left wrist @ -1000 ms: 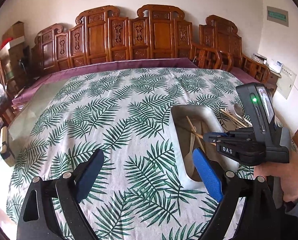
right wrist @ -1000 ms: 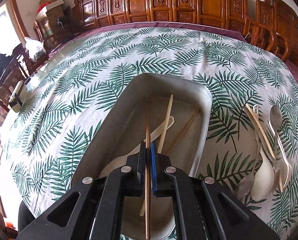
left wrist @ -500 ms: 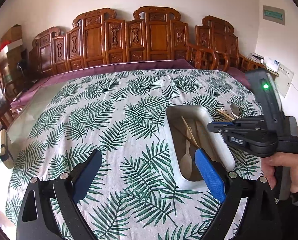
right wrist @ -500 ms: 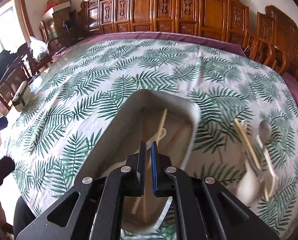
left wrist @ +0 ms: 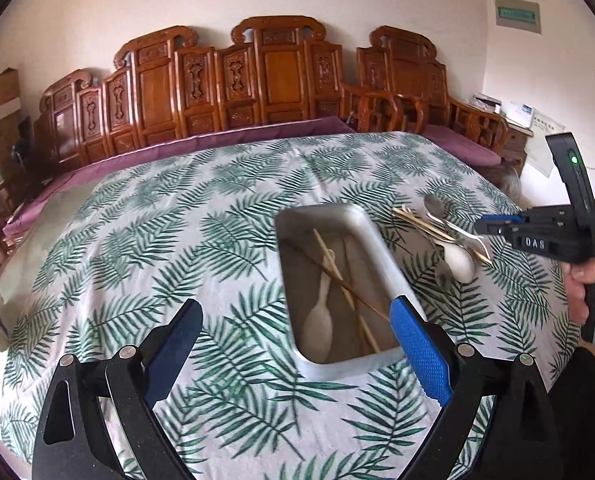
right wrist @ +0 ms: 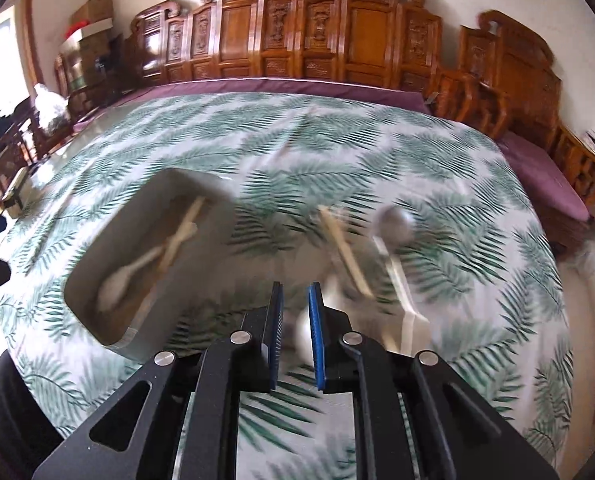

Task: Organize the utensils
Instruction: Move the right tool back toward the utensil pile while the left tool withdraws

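A grey metal tray [left wrist: 321, 211] lies on the palm-leaf tablecloth and holds a white spoon [left wrist: 317, 320] and several chopsticks [left wrist: 345, 280]. Right of it is a loose pile: chopsticks [left wrist: 417, 222], a metal spoon [left wrist: 433, 204] and another white spoon [left wrist: 459, 260]. My left gripper [left wrist: 297, 344] is open and empty, low over the cloth at the tray's near end. My right gripper [left wrist: 483, 226] hovers over the pile; its jaws are opening, a narrow gap with nothing between them. In the blurred right wrist view, that gripper [right wrist: 295, 292] is just short of a chopstick [right wrist: 345, 252] and the metal spoon [right wrist: 397, 224], with the tray [right wrist: 185, 280] to the left.
Carved wooden chairs [left wrist: 273, 76] line the far side of the table. A purple underlay [left wrist: 201, 140] shows along the far edge. A person's hand [left wrist: 593, 280] grips the right tool at the right border. Bare patterned cloth spreads left of the tray.
My right gripper has let go of a chopstick into the tray, swung right to over the loose pile, and its jaws have parted a little. My left gripper has drifted slightly.
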Tool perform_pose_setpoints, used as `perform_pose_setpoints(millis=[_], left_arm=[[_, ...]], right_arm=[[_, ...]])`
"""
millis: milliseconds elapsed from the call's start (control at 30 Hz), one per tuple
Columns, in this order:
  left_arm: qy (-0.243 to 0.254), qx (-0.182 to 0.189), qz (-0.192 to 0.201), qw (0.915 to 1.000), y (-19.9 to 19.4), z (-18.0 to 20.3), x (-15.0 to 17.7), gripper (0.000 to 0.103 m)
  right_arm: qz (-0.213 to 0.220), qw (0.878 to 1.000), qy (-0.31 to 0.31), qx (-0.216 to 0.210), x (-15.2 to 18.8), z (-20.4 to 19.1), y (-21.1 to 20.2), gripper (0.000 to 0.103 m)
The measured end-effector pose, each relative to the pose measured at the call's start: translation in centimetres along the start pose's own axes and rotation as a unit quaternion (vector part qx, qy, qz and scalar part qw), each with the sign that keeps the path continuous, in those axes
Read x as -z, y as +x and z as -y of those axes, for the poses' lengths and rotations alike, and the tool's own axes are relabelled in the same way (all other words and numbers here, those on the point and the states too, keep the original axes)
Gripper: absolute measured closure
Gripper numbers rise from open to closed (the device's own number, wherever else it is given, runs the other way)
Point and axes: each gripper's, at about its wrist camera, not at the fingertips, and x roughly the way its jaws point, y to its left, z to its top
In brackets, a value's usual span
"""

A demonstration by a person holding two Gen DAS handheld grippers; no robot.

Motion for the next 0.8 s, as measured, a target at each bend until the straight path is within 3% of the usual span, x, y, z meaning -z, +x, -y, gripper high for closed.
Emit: perform_pose_setpoints(millis=[233,800], left_arm=[[0.011,0.021,-0.014,0.9996,1.4,3.1,-0.6,0.012],[0.036,0.049,-0.032,0.9976,3.5,7.8,-1.4,0.012]], right_arm=[[-0.019,0.999,0.04,0.01,1.4,4.9,1.5,0.088],[-0.068,0.996,0.055,0.013,-0.6,6.7,8.0,0.087]])
